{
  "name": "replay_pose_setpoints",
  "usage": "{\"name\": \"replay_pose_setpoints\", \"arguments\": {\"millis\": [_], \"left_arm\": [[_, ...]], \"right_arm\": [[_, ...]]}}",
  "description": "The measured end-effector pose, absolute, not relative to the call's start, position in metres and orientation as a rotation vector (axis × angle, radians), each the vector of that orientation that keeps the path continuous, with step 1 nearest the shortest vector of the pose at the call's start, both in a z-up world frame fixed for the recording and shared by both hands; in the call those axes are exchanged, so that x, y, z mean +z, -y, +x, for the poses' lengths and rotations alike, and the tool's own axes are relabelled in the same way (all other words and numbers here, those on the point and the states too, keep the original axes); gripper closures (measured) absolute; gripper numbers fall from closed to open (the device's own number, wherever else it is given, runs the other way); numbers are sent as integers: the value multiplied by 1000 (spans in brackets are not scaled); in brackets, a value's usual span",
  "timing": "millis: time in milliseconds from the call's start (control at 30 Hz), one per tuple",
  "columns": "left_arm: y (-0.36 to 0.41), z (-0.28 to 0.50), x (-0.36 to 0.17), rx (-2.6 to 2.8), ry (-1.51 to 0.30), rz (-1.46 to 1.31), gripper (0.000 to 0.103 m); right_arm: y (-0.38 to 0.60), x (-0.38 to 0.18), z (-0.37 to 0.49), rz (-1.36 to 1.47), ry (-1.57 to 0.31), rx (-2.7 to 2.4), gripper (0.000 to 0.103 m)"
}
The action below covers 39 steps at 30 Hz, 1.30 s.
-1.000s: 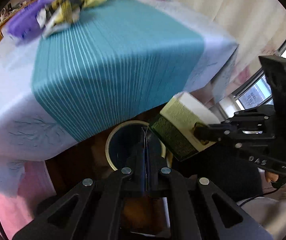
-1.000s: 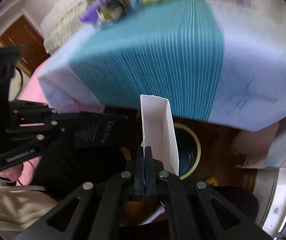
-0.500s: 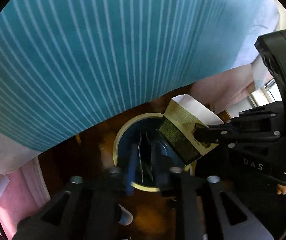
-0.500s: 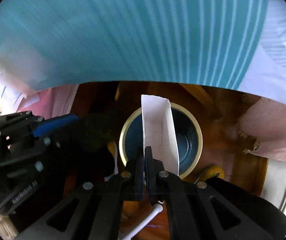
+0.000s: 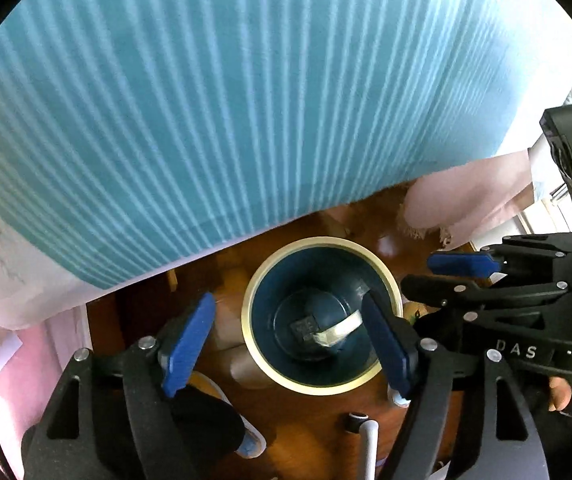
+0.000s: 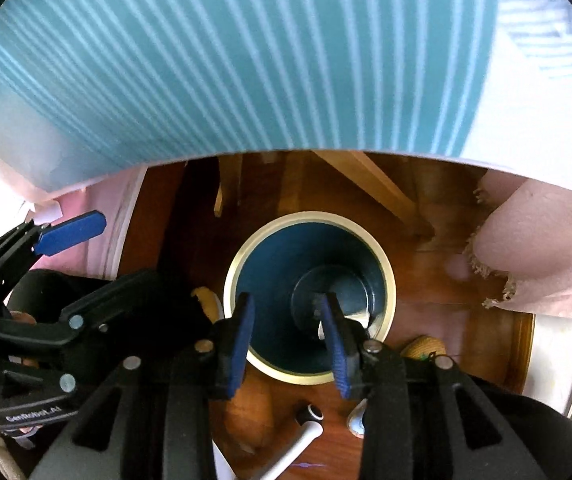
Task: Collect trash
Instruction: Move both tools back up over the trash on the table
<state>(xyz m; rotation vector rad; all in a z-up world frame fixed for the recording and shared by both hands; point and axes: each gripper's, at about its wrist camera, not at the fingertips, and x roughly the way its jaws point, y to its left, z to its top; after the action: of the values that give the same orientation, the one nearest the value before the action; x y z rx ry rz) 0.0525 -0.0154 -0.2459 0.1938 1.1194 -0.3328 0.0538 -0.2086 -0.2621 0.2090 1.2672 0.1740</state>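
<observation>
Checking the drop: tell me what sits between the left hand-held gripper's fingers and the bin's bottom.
Left wrist view: open left hand-held gripper hangs over the bin. Only air lies between; the box already rests on the bottom.

- One bin [image 5: 320,387], round with a cream rim and a dark blue inside, on the floor [image 5: 310,428].
- Two pieces of trash lying in the bin's bottom: one dark flat piece [image 5: 305,327] and one pale carton [image 5: 336,333].
- Two grippers: the left gripper [image 5: 286,344] and the right gripper [image 6: 288,340].
- Two blue-padded fingers [image 5: 186,344] on each gripper, four in all.
- One striped teal cloth [image 5: 226,100] hanging over the surface.
</observation>
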Motion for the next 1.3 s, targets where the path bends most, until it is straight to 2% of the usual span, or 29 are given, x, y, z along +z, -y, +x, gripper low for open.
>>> {"name": "replay_pose_setpoints", "arguments": {"millis": [167, 333, 500, 667, 1000, 1067, 1100, 1133, 1300], "left_arm": [[10, 44, -230, -324, -1101, 181, 29], [-1, 30, -206, -296, -1052, 197, 29], [-20, 27, -173, -273, -1035, 225, 29], [-53, 30, -117, -262, -1036, 114, 29], [-80, 47, -2, -191, -830, 111, 29], [-82, 55, 14, -179, -780, 146, 29], [-84, 60, 21, -170, -758, 165, 29], [-83, 65, 26, -162, -738, 183, 29], [-93, 100, 44, -161, -718, 205, 29]], "right_arm": [[211, -248, 47, 217, -1246, 145, 67], [216, -235, 38, 228, -1227, 142, 61], [209, -201, 23, 189, -1180, 203, 61], [185, -142, 5, 69, -1102, 306, 61], [160, -19, 23, 40, -902, 408, 60], [158, 1, 38, 70, -871, 421, 48], [154, 5, 45, 82, -861, 422, 37], [154, 13, 56, 97, -841, 422, 32], [145, 22, 99, 142, -819, 388, 32]]}}
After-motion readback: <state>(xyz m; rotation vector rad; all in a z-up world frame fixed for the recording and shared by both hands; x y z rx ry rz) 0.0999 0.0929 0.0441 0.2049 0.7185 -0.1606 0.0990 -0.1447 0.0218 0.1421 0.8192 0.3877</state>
